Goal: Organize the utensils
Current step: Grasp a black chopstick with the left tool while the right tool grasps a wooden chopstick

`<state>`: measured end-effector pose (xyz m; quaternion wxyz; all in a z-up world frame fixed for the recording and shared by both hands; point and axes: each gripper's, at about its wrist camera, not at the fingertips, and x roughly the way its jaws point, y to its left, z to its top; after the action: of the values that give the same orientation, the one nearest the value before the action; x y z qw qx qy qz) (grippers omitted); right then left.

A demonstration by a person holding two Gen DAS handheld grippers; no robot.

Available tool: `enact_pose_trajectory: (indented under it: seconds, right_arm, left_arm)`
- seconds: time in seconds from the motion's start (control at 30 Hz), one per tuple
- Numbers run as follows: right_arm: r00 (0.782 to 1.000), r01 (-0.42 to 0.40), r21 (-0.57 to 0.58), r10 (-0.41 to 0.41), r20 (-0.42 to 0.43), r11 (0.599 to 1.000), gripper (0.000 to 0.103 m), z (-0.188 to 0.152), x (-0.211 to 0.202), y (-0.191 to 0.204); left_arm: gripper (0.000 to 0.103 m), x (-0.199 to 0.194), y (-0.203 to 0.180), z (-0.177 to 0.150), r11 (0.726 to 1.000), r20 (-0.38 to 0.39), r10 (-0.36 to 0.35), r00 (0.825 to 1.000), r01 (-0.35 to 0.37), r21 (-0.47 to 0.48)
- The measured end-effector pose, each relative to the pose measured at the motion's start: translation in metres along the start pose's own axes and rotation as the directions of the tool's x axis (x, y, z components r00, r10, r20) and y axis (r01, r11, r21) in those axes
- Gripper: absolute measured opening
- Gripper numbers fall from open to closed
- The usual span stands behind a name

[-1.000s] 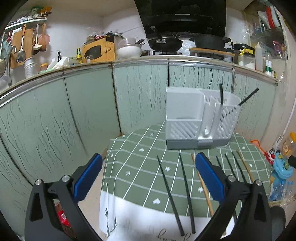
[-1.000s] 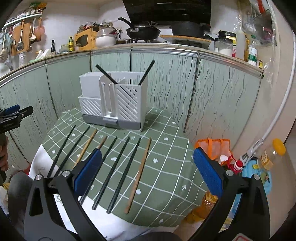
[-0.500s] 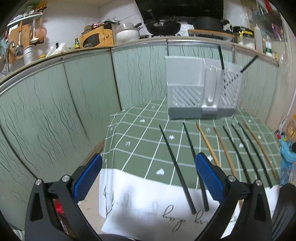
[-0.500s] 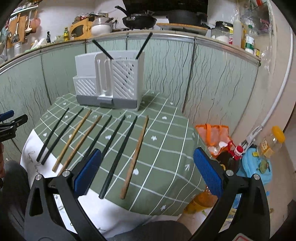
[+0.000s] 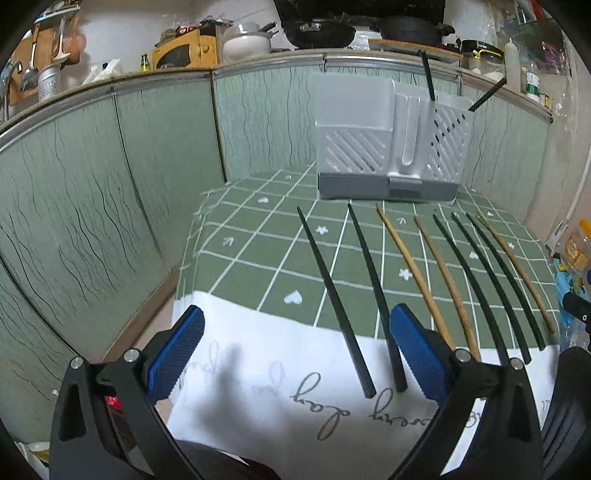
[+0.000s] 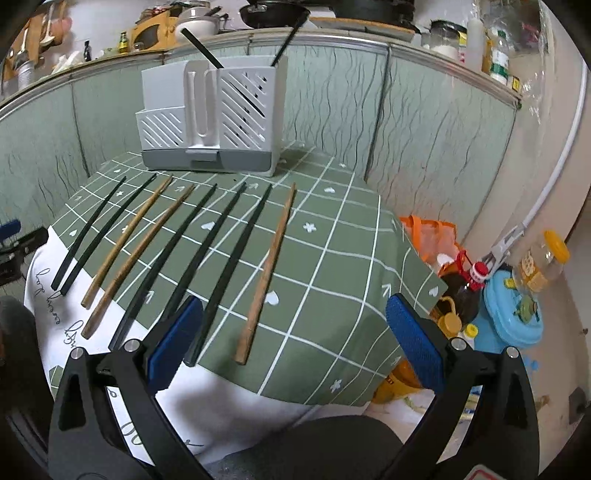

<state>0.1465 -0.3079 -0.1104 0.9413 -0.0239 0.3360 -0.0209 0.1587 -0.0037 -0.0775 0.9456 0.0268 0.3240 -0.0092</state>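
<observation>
Eight chopsticks (image 6: pixel 184 243) side by side on checked tablecloth (image 6: pixel 332 258); slotted plastic utensil holder (image 6: pixel 214 118) behind, two chopsticks (image 6: pixel 284 46) inside.

A home kitchen, shown by a wok (image 5: pixel 319 31) and pot (image 5: pixel 410 27) on the high counter (image 5: pixel 258 64), ladles (image 5: pixel 31 72) that hung on the wall, condiment jars (image 6: pixel 443 37), a cutlery drainer (image 6: pixel 214 118) on the tableclothed surface (image 6: pixel 332 258), oil bottles (image 6: pixel 463 291) on the floor

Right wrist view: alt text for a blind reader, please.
Eight chopsticks, five black and three wooden, lie in a row on a green checked tablecloth before a white utensil holder. The open right tool hovers at their near ends.
</observation>
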Motion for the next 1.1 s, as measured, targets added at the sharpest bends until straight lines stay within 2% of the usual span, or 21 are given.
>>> enact_pose_trajectory:
  seconds: [0.2, 0.27, 0.33, 0.37, 0.43, 0.47, 0.53, 0.63, 0.87, 0.93, 1.03, 1.1]
  right_arm:
    - [1.0, -0.007, 0.021, 0.007, -0.015, 1.0, 0.092, -0.005, 0.006, -0.002]
    - [1.0, -0.007, 0.023, 0.007, -0.021, 1.0, 0.088, -0.005, 0.008, -0.002]
    - [0.999, -0.014, 0.024, 0.015, -0.038, 1.0, 0.079, -0.004, 0.011, -0.001]
    - [0.999, -0.017, 0.025, 0.018, -0.045, 1.0, 0.077, -0.004, 0.012, -0.001]
    - [0.998, -0.019, 0.026, 0.021, -0.06, 0.999, 0.066, -0.005, 0.015, 0.0]
    - [0.997, -0.02, 0.026, 0.022, -0.069, 0.999, 0.064, -0.005, 0.017, 0.001]
    - [0.997, -0.022, 0.024, 0.024, -0.08, 0.999, 0.052, -0.006, 0.019, 0.002]
    - [0.995, -0.027, 0.013, 0.028, -0.092, 1.0, 0.042, -0.008, 0.022, 0.005]
    - [0.995, -0.046, -0.008, 0.045, -0.094, 0.999, 0.031, -0.01, 0.024, 0.016]
    - [0.991, -0.061, -0.005, 0.06, -0.118, 0.998, 0.027, -0.012, 0.027, 0.02]
    - [0.992, -0.057, 0.005, 0.058, -0.109, 0.998, 0.022, -0.013, 0.026, 0.023]
    - [0.992, -0.063, 0.016, 0.064, -0.106, 0.998, 0.019, -0.014, 0.026, 0.024]
  left_arm:
    - [0.097, 0.009, 0.0, -0.009, 0.999, -0.024, -0.029, 0.999, 0.028, -0.03]
    - [0.088, 0.01, -0.003, -0.009, 0.999, -0.024, -0.037, 0.999, 0.036, -0.026]
    - [0.085, 0.014, -0.007, -0.01, 0.999, -0.041, -0.038, 0.998, 0.038, -0.018]
    - [0.081, 0.015, -0.008, -0.011, 0.999, -0.048, -0.042, 0.998, 0.041, -0.018]
    - [0.075, 0.02, -0.011, -0.013, 0.999, -0.066, -0.052, 0.996, 0.051, -0.019]
    - [0.071, 0.022, -0.013, -0.013, 0.998, -0.075, -0.056, 0.996, 0.055, -0.017]
    - [0.063, 0.025, -0.014, -0.015, 0.998, -0.085, -0.062, 0.994, 0.061, -0.016]
    - [0.054, 0.029, -0.017, -0.016, 0.998, -0.098, -0.067, 0.993, 0.067, -0.011]
    - [0.034, 0.034, -0.023, -0.02, 0.999, -0.107, -0.044, 0.993, 0.046, 0.02]
    - [0.032, 0.034, -0.026, -0.02, 0.999, -0.101, -0.033, 0.994, 0.036, 0.03]
    - [0.027, 0.034, -0.03, -0.021, 0.999, -0.091, -0.014, 0.996, 0.019, 0.047]
    - [0.019, 0.034, -0.032, -0.021, 0.999, -0.086, 0.006, 0.996, -0.001, 0.053]
